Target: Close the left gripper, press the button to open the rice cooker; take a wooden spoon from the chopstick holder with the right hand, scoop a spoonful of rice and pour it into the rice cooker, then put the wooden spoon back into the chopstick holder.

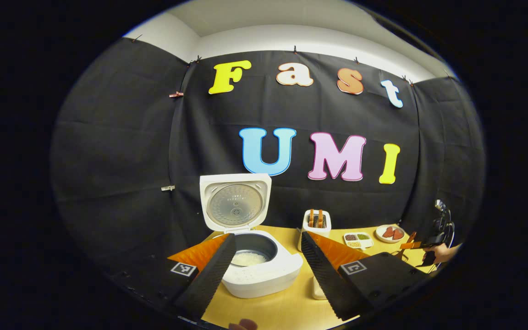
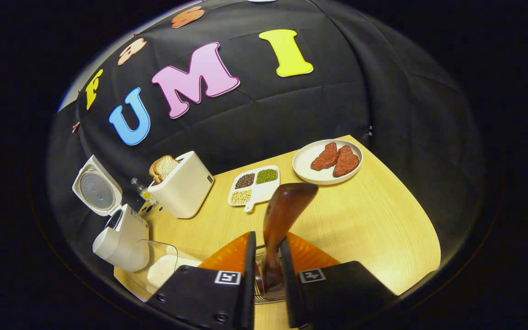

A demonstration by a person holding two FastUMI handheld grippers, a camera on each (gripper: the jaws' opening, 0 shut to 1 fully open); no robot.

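Mock kitchen booth, rice cooker (image 1: 259,256), toaster (image 2: 184,183), black cloth wall (image 1: 122,151)

White rice cooker (image 1: 264,270); dark brown wooden spoon (image 2: 287,206); pale wood-grain table (image 2: 374,220); white plate (image 2: 305,170)

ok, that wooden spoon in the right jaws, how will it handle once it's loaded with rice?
Probably stiff: the wooden spoon stands straight up from the right gripper. Likely light. Its glossy handle is gripped low with the bowl high above, so it may pivot or slip between the jaws.

One rice cooker (image 1: 255,256) (lid up), one toaster (image 2: 184,185), two bread slices (image 2: 163,167), two meat pieces (image 2: 337,159)
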